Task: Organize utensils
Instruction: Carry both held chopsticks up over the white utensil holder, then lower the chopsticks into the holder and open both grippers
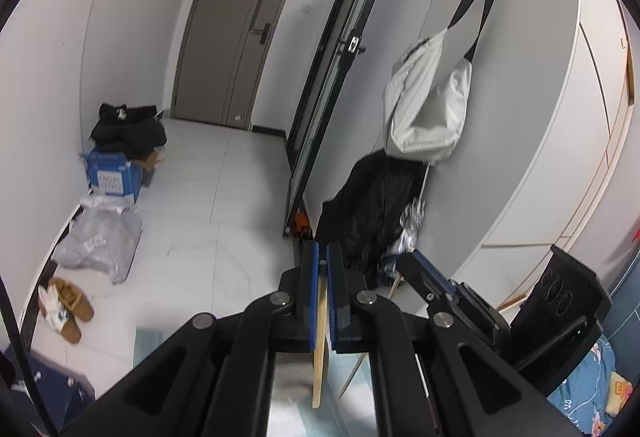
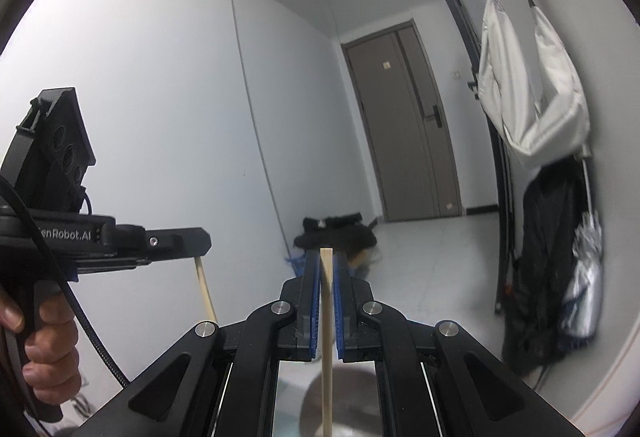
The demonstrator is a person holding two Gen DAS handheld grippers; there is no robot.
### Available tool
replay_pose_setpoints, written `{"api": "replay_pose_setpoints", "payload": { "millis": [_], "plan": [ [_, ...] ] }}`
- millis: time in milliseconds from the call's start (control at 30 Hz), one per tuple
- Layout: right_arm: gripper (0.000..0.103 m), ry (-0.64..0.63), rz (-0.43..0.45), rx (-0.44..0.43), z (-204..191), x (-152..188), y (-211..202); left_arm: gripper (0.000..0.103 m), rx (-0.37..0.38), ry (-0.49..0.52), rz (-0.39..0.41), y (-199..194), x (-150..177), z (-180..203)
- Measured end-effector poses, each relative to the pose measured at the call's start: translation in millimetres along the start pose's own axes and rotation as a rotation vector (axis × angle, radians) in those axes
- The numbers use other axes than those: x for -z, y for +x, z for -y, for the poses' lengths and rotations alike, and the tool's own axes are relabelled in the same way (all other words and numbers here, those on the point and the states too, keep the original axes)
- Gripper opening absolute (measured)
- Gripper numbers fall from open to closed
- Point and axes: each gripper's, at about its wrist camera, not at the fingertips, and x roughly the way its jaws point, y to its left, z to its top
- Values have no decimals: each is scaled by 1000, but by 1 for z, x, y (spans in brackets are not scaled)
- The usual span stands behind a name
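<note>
Wooden chopstick (image 1: 320, 341) clenched, left gripper (image 1: 322, 257) | right gripper (image 2: 327, 265) likewise (chopstick (image 2: 327, 317)) | "enRobot.AI"

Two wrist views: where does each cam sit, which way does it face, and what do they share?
Left wrist: on the left gripper, angled down at the floor and door; shut on a chopstick; right gripper alongside.
Right wrist: on the right gripper, facing level down the hallway; holds another chopstick; person's hand visible.
Shared: door, white bag.

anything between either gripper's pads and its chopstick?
No. The left gripper is shut on a wooden chopstick, and the right gripper on another chopstick. Where they go isn't clearly visible.
</note>
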Motion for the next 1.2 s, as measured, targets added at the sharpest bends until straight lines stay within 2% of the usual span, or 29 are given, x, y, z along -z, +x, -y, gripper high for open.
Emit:
{"api": "replay_pose_setpoints", "payload": {
  "millis": [233, 533, 767, 1033, 1200],
  "plan": [
    [5, -31, 61, 13, 14, -9, 44, 1, -14, 17, 18, 28, -9, -18],
    [5, -28, 59, 8, 32, 9, 78, 1, 2, 8, -1, 59, -9, -36],
    [5, -22, 30, -23, 41, 29, 84, 1, 33, 21, -25, 72, 3, -37],
    [5, -79, 0, -49, 40, 45, 76, 1, 25, 98, -66, 79, 12, -29],
    [5, -92, -41, -79, 41, 53, 74, 1, 7, 91, -110, 83, 24, -33]
  ]
}}
